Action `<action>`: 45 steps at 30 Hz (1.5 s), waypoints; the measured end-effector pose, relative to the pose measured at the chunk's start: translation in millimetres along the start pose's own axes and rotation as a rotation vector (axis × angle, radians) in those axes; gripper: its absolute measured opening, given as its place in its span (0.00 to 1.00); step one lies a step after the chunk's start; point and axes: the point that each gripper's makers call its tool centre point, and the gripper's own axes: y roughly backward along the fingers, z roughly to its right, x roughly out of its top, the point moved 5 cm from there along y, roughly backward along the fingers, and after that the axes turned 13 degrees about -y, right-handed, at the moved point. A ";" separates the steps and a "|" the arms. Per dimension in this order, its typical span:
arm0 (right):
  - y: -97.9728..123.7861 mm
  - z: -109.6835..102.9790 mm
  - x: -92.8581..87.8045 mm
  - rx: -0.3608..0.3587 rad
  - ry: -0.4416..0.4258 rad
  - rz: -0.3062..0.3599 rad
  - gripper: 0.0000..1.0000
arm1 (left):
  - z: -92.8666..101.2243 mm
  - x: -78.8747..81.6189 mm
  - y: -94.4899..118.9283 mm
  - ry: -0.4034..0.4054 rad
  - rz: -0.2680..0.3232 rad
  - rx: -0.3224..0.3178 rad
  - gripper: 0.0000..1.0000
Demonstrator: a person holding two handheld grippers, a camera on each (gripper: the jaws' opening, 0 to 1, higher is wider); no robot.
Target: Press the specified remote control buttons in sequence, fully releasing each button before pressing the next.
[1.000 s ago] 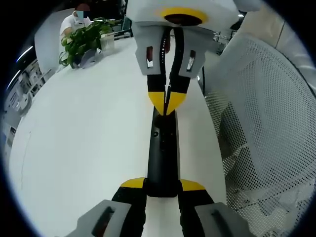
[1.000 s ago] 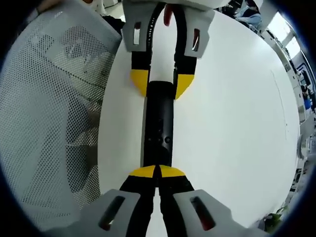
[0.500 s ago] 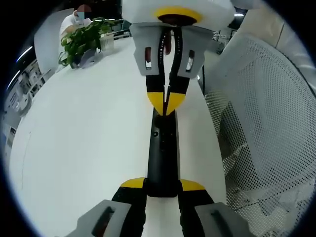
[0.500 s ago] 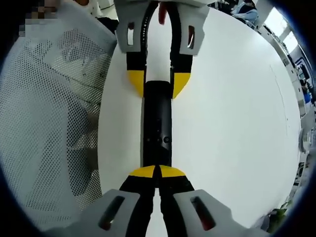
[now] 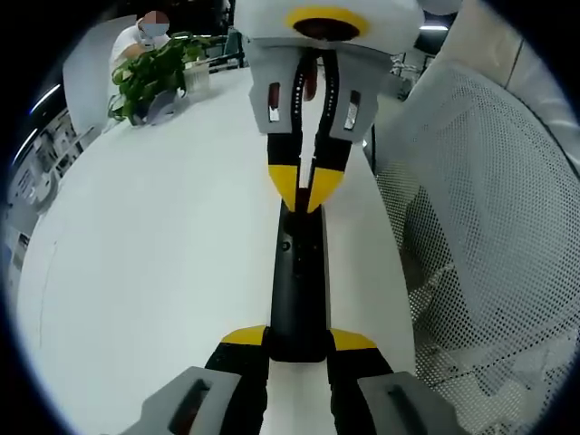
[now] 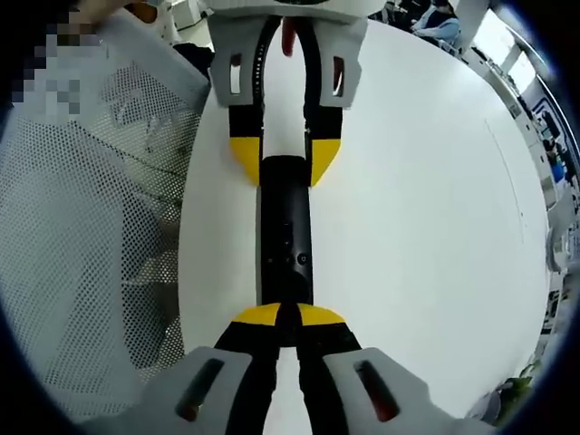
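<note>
While lying flat on the white table [image 5: 145,272], remote [image 5: 299,281] ran lengthwise between both grippers. Left gripper [image 5: 299,337] clamped on near end. Right gripper [image 5: 304,188] pinched together, tips down on far end, nearest the buttons.

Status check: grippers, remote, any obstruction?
Left gripper shut on remote control, steadying one end. Right gripper shut, tips over the remote's other end. White table; nothing in the way.

No text, label, brand or number can be read in either view; any marks on the black remote control [image 5: 297,281] are too small to tell.
</note>
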 end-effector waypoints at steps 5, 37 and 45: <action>-1.2 0.4 1.0 0.010 0.000 -0.014 0.05 | 0.1 0.0 0.0 0.000 -0.001 -0.001 0.25; -2.0 -1.1 5.0 -0.014 0.014 -0.040 0.06 | -0.2 0.5 -0.3 -0.001 -0.003 -0.001 0.25; -4.8 -5.6 8.7 -0.059 0.111 -0.086 0.07 | -0.1 0.4 -0.2 -0.003 -0.004 -0.002 0.25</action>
